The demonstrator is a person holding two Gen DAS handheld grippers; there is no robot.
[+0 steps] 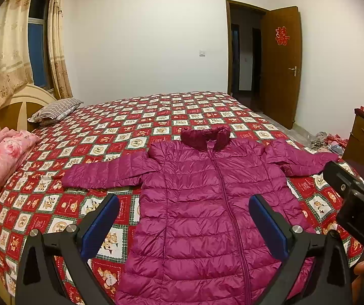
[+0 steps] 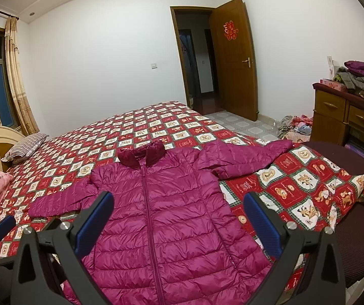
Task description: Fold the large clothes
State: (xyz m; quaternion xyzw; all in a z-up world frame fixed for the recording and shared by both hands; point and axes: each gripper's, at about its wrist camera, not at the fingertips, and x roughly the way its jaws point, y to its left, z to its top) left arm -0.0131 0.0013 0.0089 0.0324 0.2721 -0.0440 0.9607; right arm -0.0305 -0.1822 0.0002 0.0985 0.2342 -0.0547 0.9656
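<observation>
Magenta quilted puffer jacket [image 1: 207, 203] lying flat, zipped, front up, sleeves spread, collar toward the top of the frame, on a bed with a red-and-white checked bear-print bedspread [image 1: 111, 132]. Left gripper [image 1: 184, 225] at lower centre of the left view, jaws wide apart above the jacket hem; right gripper [image 2: 178, 221] likewise in the right view, jaws wide apart, holding nothing. Folded pink floral quilt [image 1: 1, 157] at left edge; striped pillow [image 1: 55, 109] at upper left; brown wooden door [image 2: 235, 58] ajar at upper right
</observation>
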